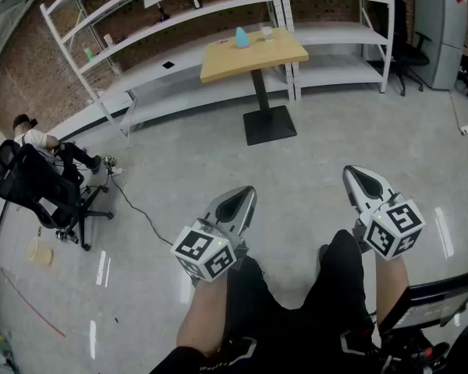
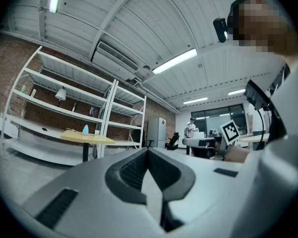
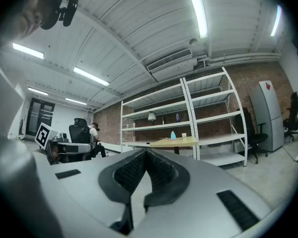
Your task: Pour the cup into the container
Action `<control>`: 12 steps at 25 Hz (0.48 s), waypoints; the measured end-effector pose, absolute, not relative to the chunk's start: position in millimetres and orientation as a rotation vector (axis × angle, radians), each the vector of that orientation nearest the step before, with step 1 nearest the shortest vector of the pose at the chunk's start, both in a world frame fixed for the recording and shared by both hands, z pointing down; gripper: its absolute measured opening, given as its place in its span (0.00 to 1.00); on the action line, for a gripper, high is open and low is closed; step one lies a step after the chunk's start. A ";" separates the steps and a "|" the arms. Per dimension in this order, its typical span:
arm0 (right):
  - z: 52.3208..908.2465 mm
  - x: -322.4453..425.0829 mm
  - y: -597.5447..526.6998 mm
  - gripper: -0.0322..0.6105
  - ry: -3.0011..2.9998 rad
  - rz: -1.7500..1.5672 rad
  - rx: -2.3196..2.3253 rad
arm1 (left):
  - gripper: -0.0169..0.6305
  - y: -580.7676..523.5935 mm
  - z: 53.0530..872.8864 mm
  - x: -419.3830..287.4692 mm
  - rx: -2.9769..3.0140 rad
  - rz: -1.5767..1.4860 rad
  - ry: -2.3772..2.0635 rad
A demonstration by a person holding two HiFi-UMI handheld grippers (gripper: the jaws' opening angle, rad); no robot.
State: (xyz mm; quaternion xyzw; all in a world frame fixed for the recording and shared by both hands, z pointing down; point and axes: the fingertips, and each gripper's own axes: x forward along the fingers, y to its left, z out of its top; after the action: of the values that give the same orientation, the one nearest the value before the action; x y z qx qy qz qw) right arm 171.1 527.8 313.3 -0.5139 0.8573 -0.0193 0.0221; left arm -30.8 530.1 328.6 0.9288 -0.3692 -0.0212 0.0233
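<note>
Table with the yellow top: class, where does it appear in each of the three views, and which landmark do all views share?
Head view: table at top centre, far across the floor.
Left gripper view: table left of centre, small, above the jaws.
Right gripper view: table just right of centre, above the jaws.
Shared landmark: white shelves behind it.

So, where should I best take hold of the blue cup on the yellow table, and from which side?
Probably its wider lower body, gripped sideways: the blue cup stands upright on the table and seems to narrow upward. Come from its left, since the clear container stands close on its right. At this distance, finer detail cannot be told.
</note>
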 end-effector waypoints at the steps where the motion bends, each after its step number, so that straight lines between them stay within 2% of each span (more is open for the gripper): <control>1: 313.2 170.5 527.7 0.05 2.657 -0.057 -1.590 | 0.03 530.1 329.0 -30.4 2.874 -0.069 -1.139; 12: 314.5 169.0 524.4 0.05 2.655 -0.052 -1.587 | 0.03 528.3 327.7 -29.2 2.893 -0.059 -1.134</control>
State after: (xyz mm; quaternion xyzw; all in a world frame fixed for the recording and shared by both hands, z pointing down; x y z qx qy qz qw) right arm 169.0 524.4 314.5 -0.5130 0.8579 -0.0168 0.0239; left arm -29.2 528.3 327.7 0.9308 -0.3647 -0.0191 0.0169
